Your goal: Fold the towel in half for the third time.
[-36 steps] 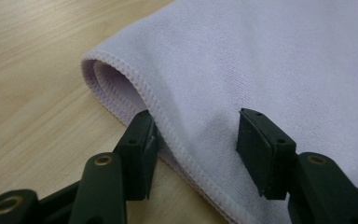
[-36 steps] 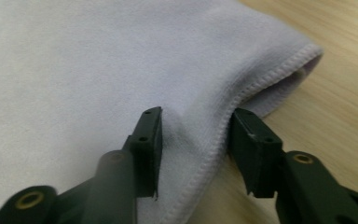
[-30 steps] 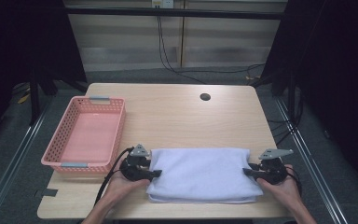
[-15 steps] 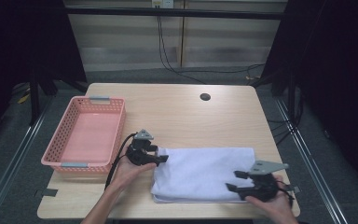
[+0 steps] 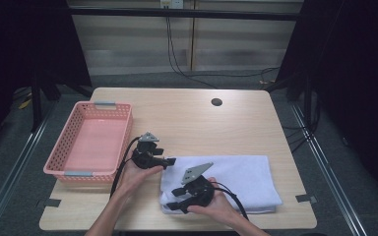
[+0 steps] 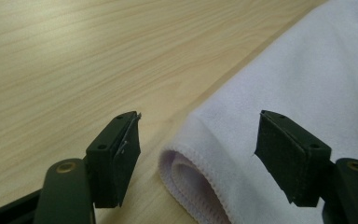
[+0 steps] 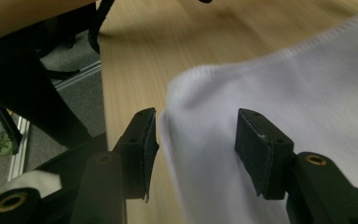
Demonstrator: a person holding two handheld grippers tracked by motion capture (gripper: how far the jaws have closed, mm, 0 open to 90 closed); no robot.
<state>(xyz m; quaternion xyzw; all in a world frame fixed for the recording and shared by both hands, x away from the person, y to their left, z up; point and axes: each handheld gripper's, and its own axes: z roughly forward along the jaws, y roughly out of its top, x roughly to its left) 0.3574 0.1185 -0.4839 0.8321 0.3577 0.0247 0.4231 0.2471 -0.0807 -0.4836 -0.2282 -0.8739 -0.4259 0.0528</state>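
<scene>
Left gripper (image 5: pixel 170 161) low over table (image 5: pixel 187 123), held level, pointing at towel's (image 5: pixel 236 177) upper left corner; jaws just opening, wide, straddling folded edge, pads clear of cloth. Right gripper (image 5: pixel 173 201) angled left over towel's near left corner; jaws just closing, still apart, hem between them, contact unclear through blur. Towel folded, front right of table. Forearms cut off by bottom edge.

The far half of the desk (image 5: pixel 187 105) lies bare, giving open passage between the pink basket (image 5: pixel 91 142) at the left edge and the right edge. The folded white towel (image 5: pixel 241 177) covers the near right part. The left hand-held gripper (image 5: pixel 170 161) sits in the gap between basket and towel.
</scene>
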